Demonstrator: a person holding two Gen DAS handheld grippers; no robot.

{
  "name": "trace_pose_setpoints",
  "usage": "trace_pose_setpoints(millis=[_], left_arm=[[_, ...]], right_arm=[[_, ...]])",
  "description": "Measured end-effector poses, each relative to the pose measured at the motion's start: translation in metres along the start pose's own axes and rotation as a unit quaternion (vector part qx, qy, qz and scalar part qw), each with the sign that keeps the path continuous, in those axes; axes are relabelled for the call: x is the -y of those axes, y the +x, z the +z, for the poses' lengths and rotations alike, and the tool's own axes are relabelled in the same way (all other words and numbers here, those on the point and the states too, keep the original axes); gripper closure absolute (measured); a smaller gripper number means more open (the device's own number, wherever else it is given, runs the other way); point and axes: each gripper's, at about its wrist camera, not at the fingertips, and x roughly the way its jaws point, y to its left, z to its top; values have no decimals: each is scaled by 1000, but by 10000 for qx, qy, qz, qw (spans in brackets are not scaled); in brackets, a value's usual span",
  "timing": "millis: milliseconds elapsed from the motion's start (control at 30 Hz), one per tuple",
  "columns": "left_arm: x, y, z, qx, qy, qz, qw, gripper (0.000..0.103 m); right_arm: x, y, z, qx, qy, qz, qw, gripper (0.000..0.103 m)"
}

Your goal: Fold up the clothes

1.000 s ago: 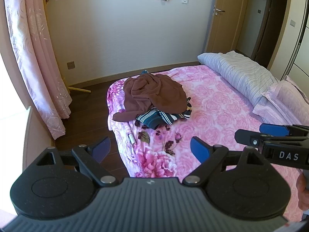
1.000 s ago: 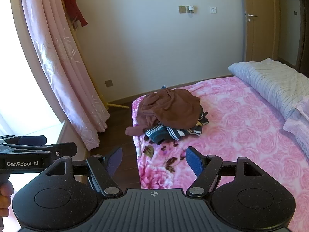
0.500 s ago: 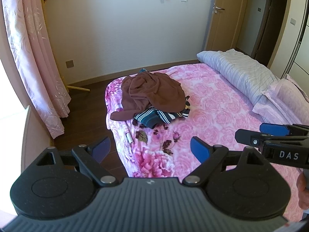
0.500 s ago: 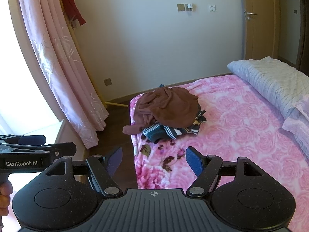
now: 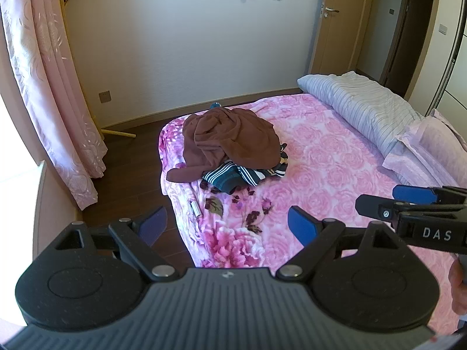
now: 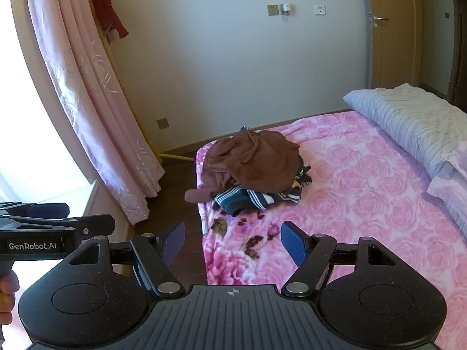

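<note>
A heap of clothes lies on the far corner of the bed: a crumpled brown garment point(image 5: 233, 137) point(image 6: 256, 160) on top, a dark teal striped garment point(image 5: 233, 175) point(image 6: 248, 199) under it. My left gripper point(image 5: 226, 223) is open, well short of the heap and above the bed's near corner, holding nothing. My right gripper point(image 6: 233, 239) is open too, empty, over the bed's edge. Each gripper shows in the other's view: the right gripper point(image 5: 408, 204) at the right side, the left gripper point(image 6: 52, 218) at the left side.
The bed point(image 5: 335, 169) has a pink rose cover. A grey striped duvet point(image 5: 359, 102) and pink pillow point(image 5: 429, 145) lie at its head on the right. A small white item point(image 5: 195, 208) rests by the bed's edge. Pink curtains point(image 6: 87, 87) hang left; dark wood floor point(image 5: 131, 169) lies between.
Both views have shifted slightly, so the clothes heap sits a little higher and further away in frame. Both grippers stay open and empty.
</note>
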Motion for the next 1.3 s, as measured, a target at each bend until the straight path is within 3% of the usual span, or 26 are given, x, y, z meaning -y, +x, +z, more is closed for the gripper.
trace_pose_setpoints(millis=[667, 767, 1033, 1300], left_arm=[[-9, 18, 3, -239, -18, -22, 9997, 15], [-12, 30, 5, -367, -11, -41, 9993, 9], [-31, 80, 16, -812, -12, -112, 9966, 7], [-62, 166, 59, -1138, 62, -296, 9930, 6]], right_arm=[[3, 17, 5, -158, 87, -34, 9998, 33], [5, 26, 6, -260, 121, -43, 9996, 33], [12, 71, 11, -668, 286, 69, 9973, 33], [28, 143, 35, -926, 604, -229, 9936, 34]])
